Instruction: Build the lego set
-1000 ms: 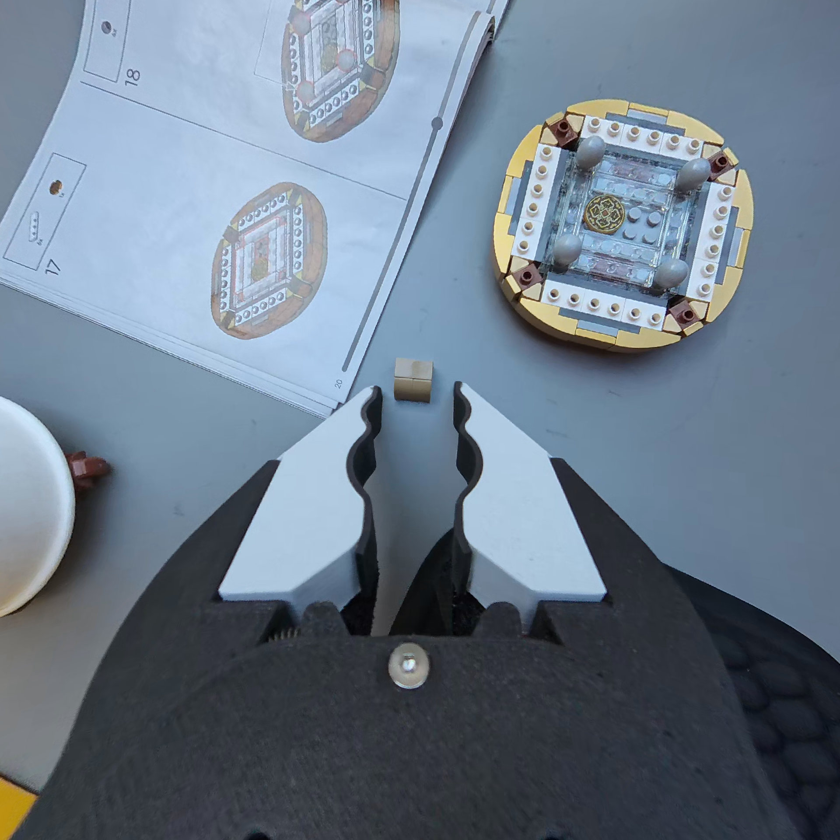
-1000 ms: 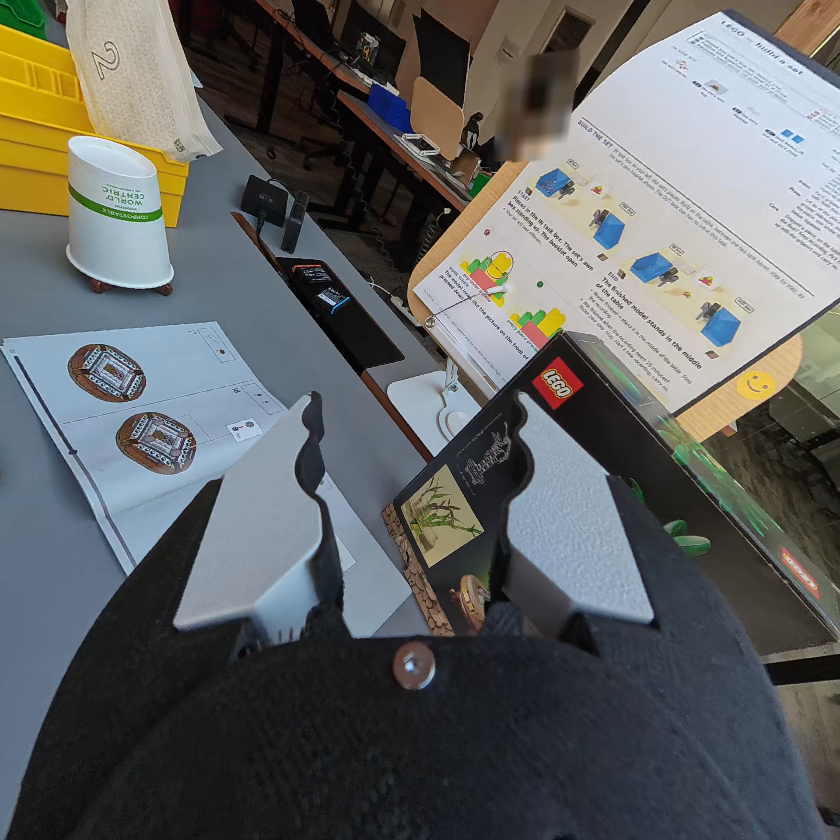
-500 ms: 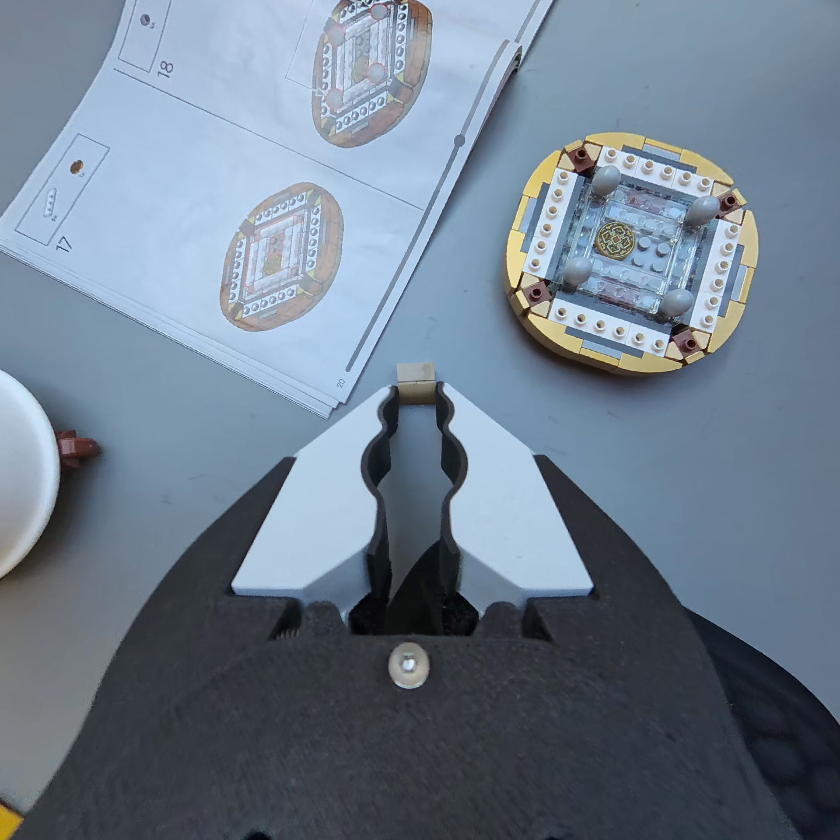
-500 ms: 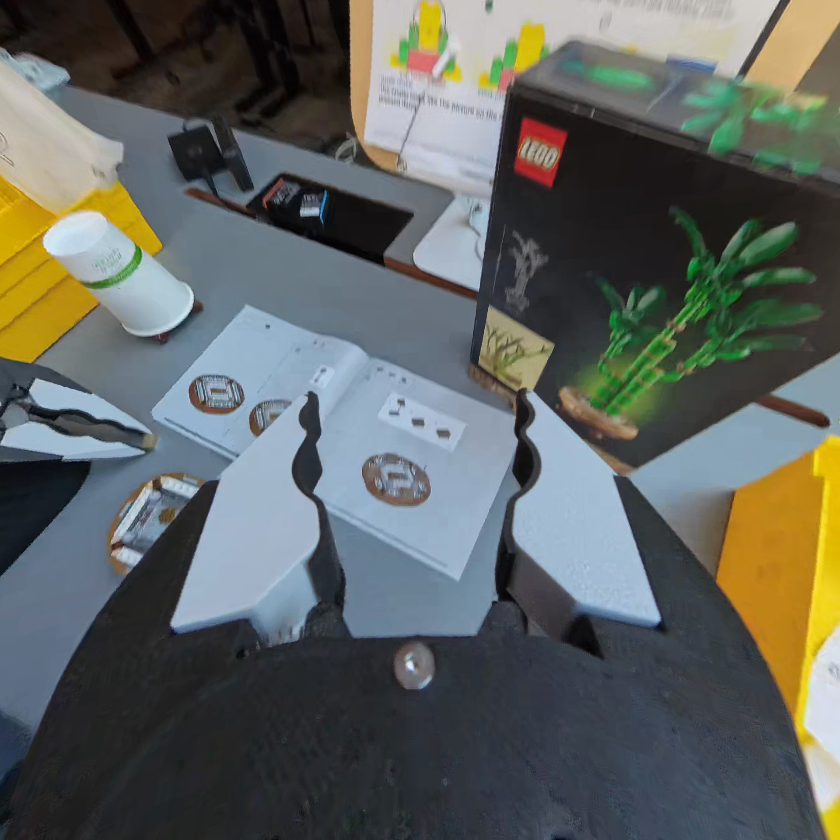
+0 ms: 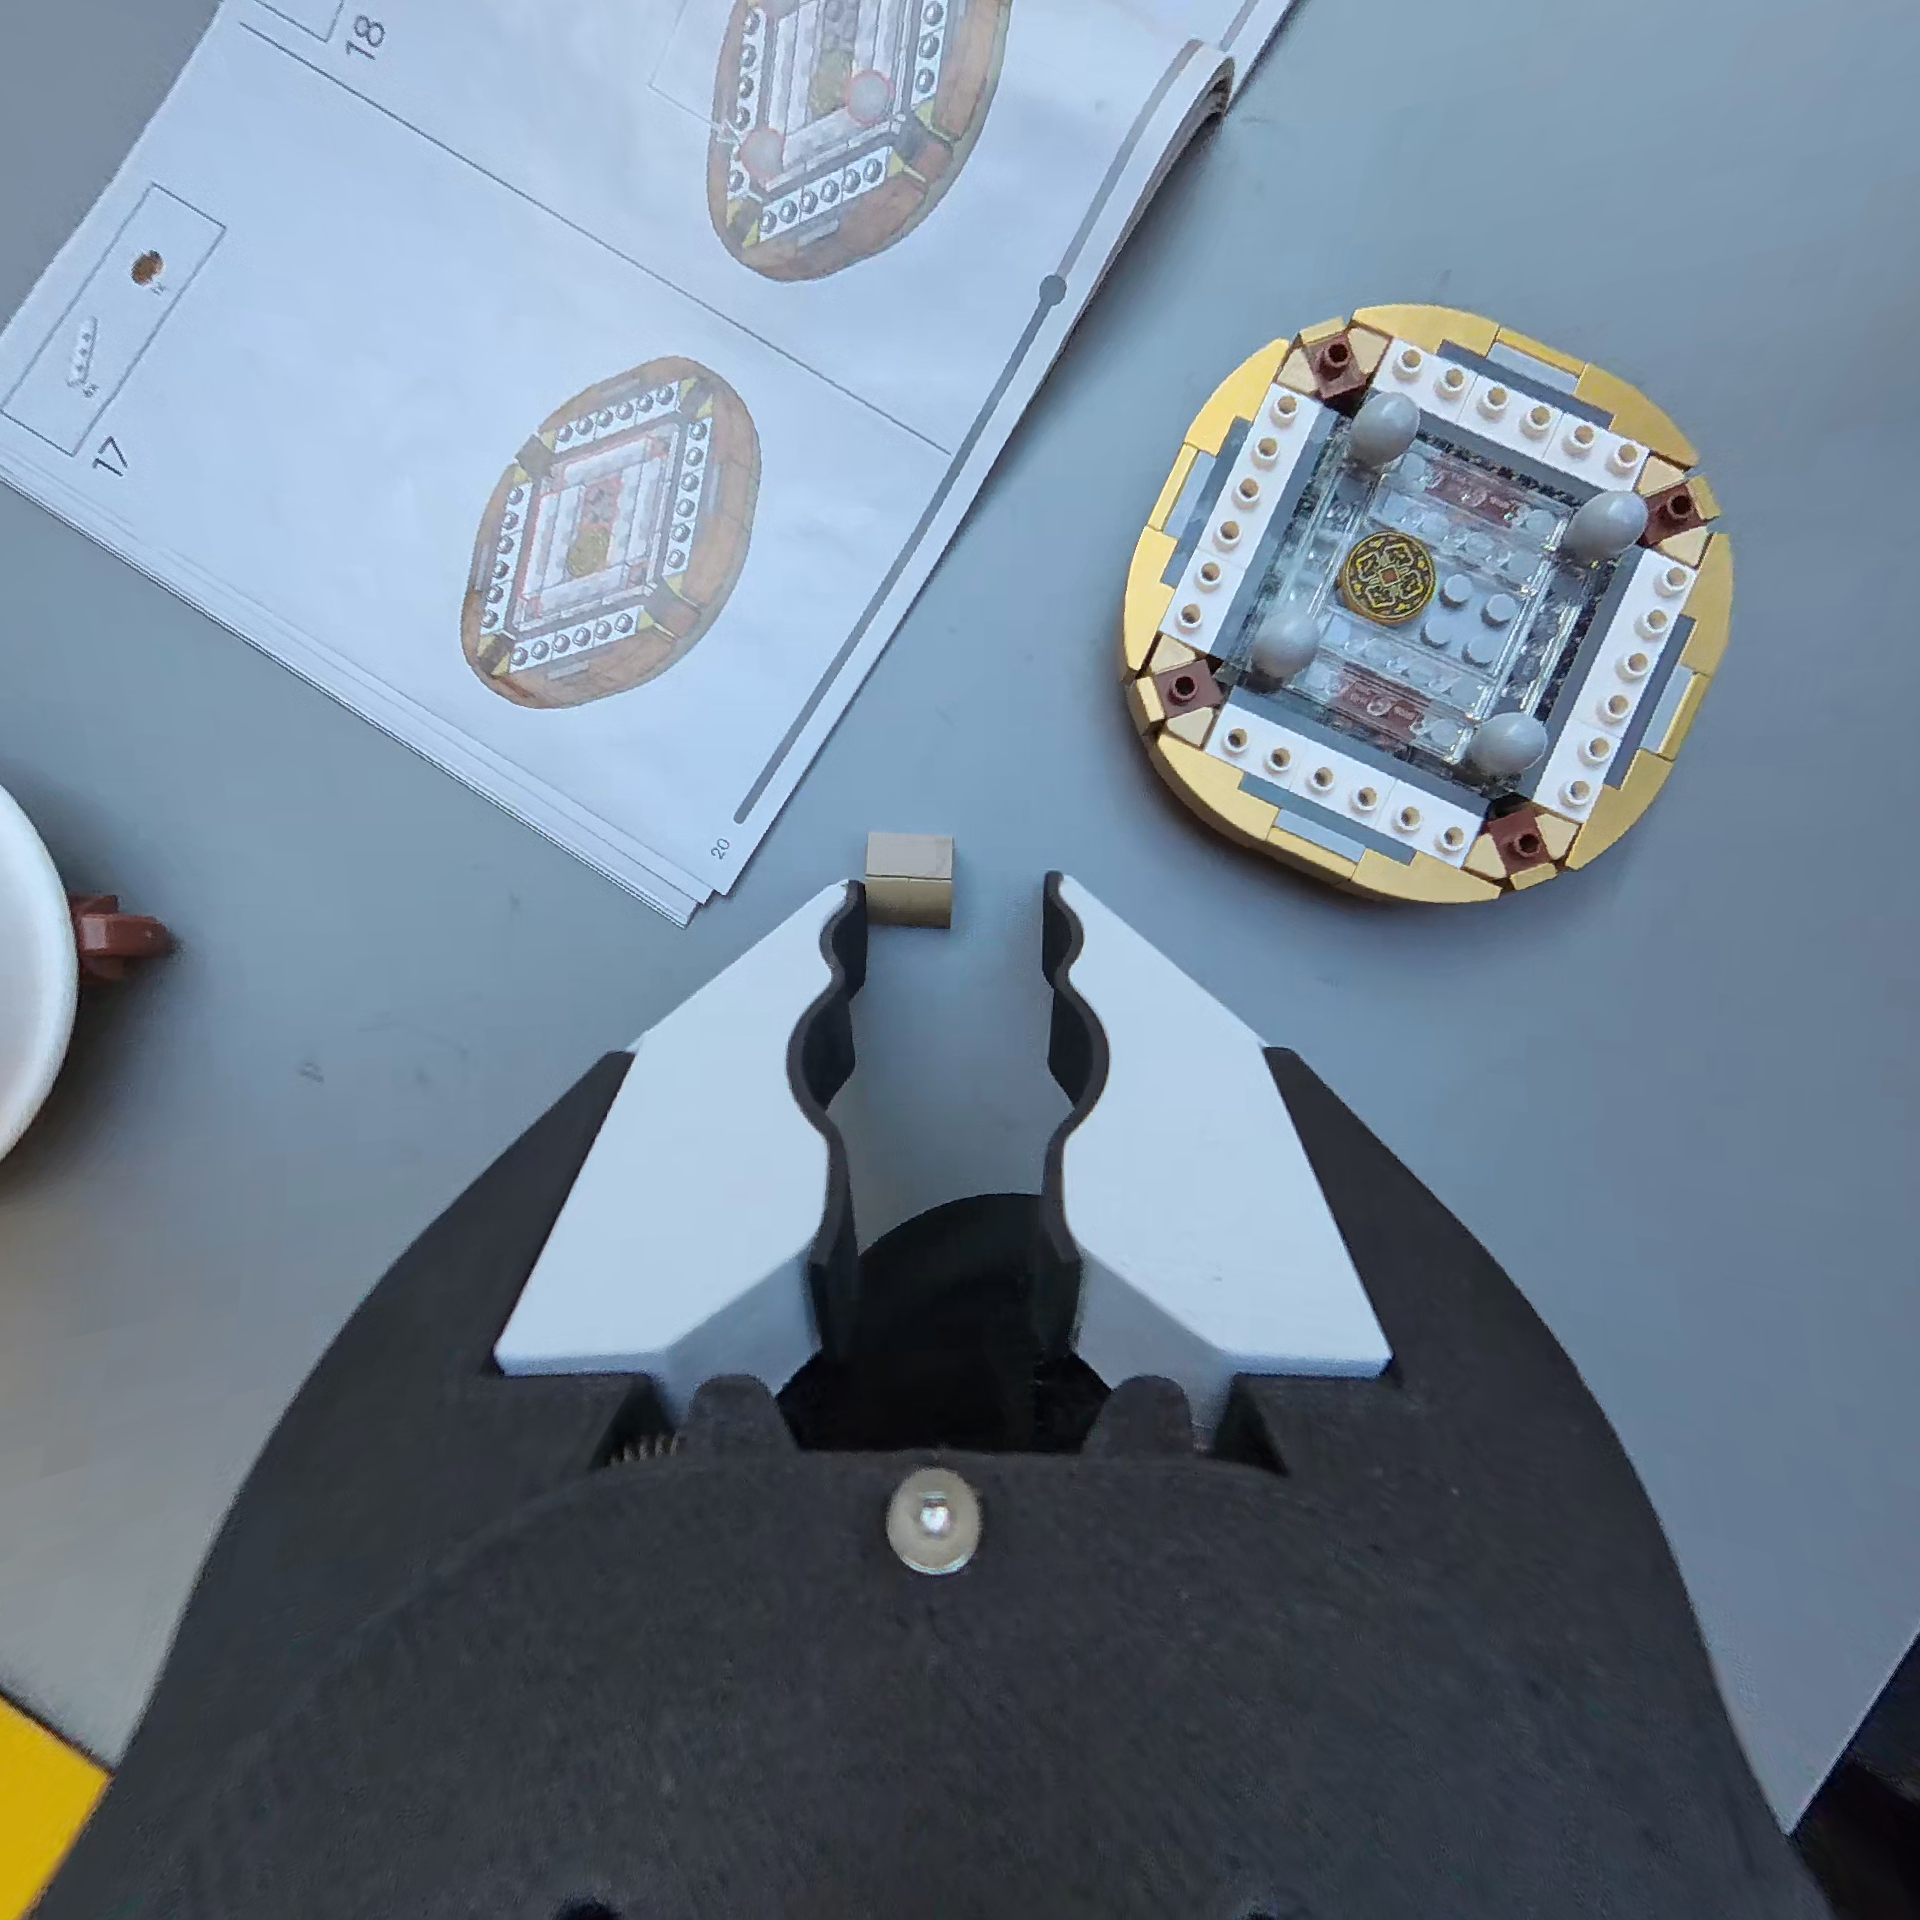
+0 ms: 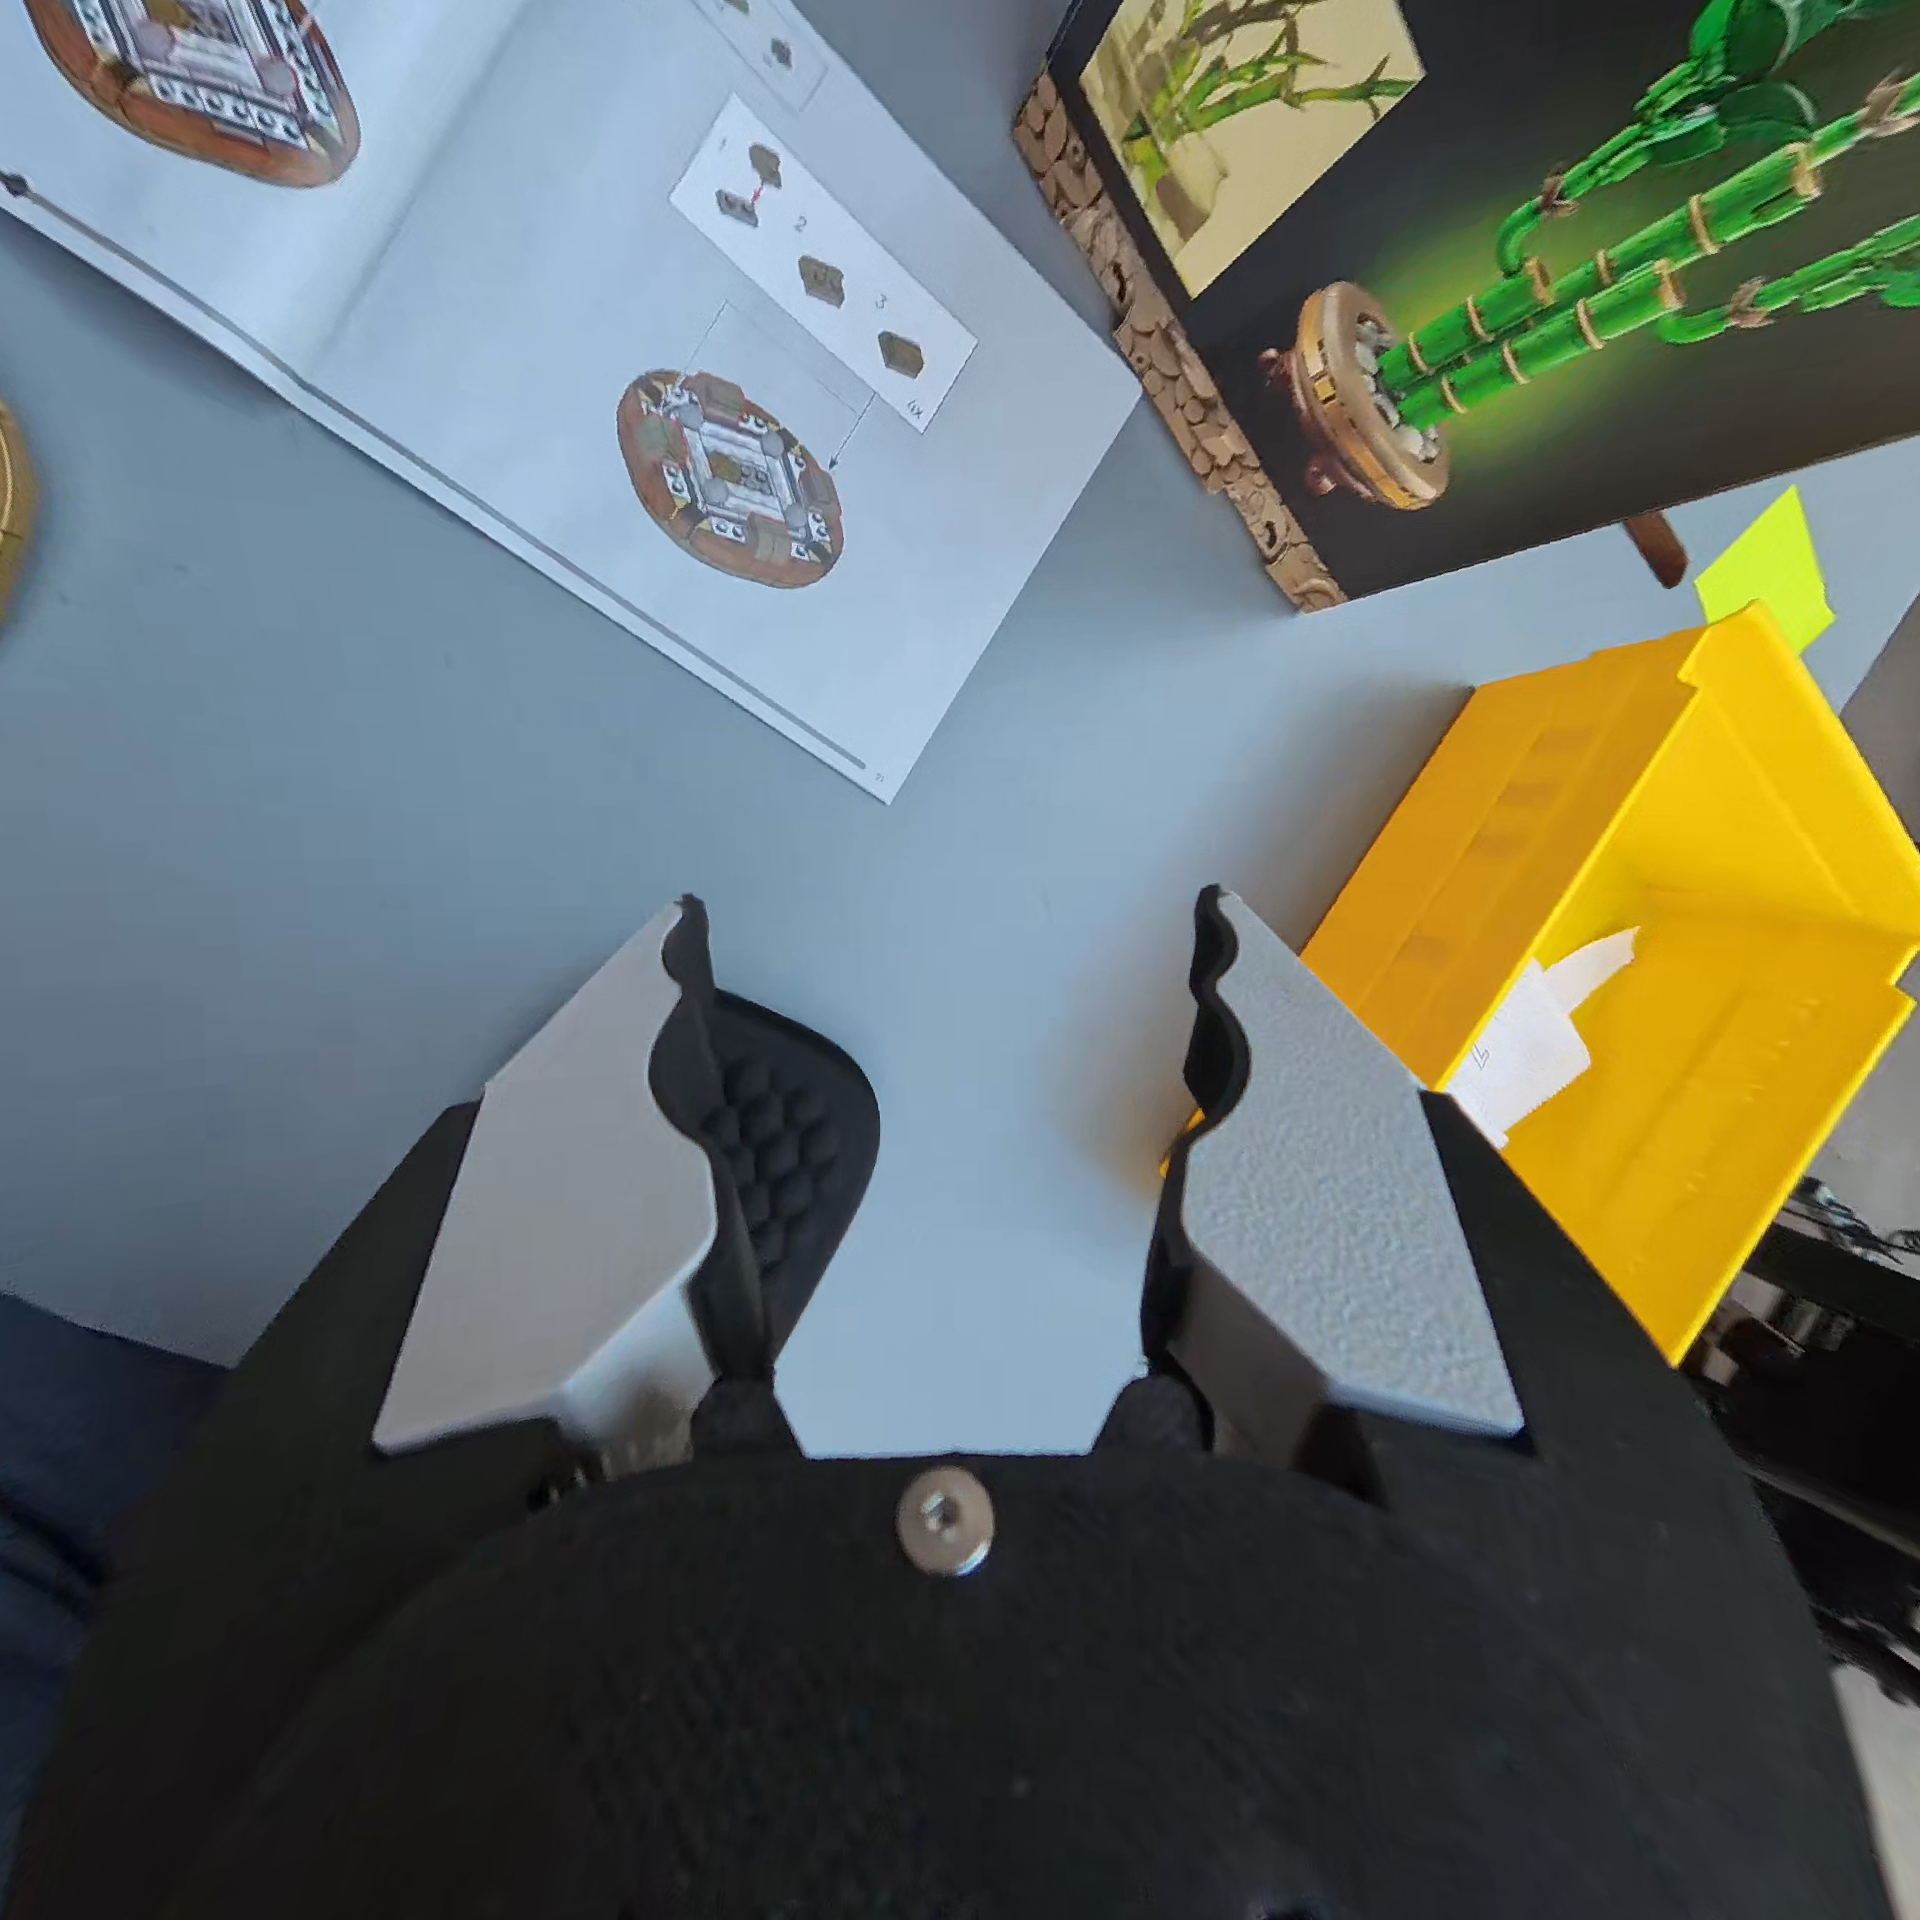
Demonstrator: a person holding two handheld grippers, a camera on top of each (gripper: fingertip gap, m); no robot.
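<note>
A small tan brick (image 5: 909, 881) lies on the grey table (image 5: 1351, 1091) against the tip of my left gripper's left finger. My left gripper (image 5: 948, 902) is open, and the brick sits off to the left side of its gap. The round gold-rimmed base model (image 5: 1423, 603), with white studded plates, grey knobs and a clear centre, lies to the upper right. The open instruction booklet (image 5: 499, 416) lies to the upper left. My right gripper (image 6: 945, 914) is open and empty above bare table, below the booklet's right page (image 6: 665, 395).
A white cup (image 5: 26, 997) with a brown piece (image 5: 120, 935) beside it stands at the left edge. In the right wrist view a yellow bin (image 6: 1642, 987) stands at the right and the set's box (image 6: 1507, 239) at the upper right. The table's near edge runs at the lower right of the left wrist view. The gap from one gripper's tips to the other's is roughly 35 cm. The white cup (image 5: 26, 997) lies around 15 cm away from my left fingertips.
My left gripper had closed on the tan brick half a second ago and is now open again, the brick left by its left finger. My right gripper has swung down towards the table.
</note>
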